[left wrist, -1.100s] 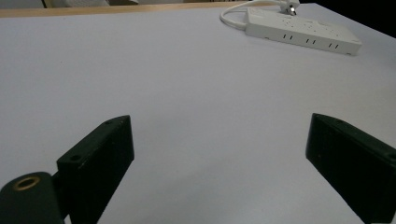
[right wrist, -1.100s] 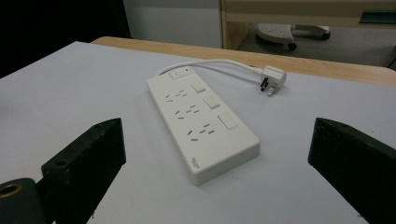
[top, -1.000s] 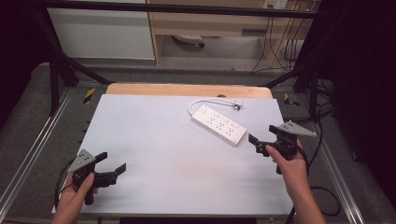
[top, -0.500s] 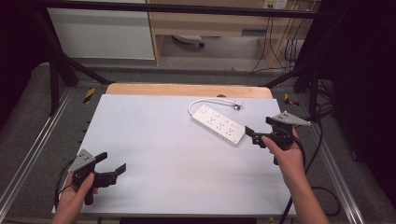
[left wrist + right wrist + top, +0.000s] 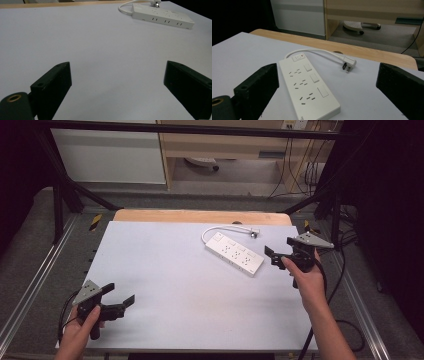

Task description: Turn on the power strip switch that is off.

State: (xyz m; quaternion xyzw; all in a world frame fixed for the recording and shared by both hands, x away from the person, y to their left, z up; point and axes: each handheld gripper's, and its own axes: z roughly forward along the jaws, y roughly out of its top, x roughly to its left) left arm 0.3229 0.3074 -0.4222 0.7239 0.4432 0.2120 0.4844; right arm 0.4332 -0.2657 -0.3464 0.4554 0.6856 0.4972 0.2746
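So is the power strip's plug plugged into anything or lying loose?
Loose. The plug lies on the white table beyond the power strip, its prongs bare, its short cord curving back to the strip.

A white desk with a wooden far edge; beyond it, a white cabinet and dangling black cables.

strip: near end cut off by bottom edge, right gripper view | plug: prongs too small to be told, high view
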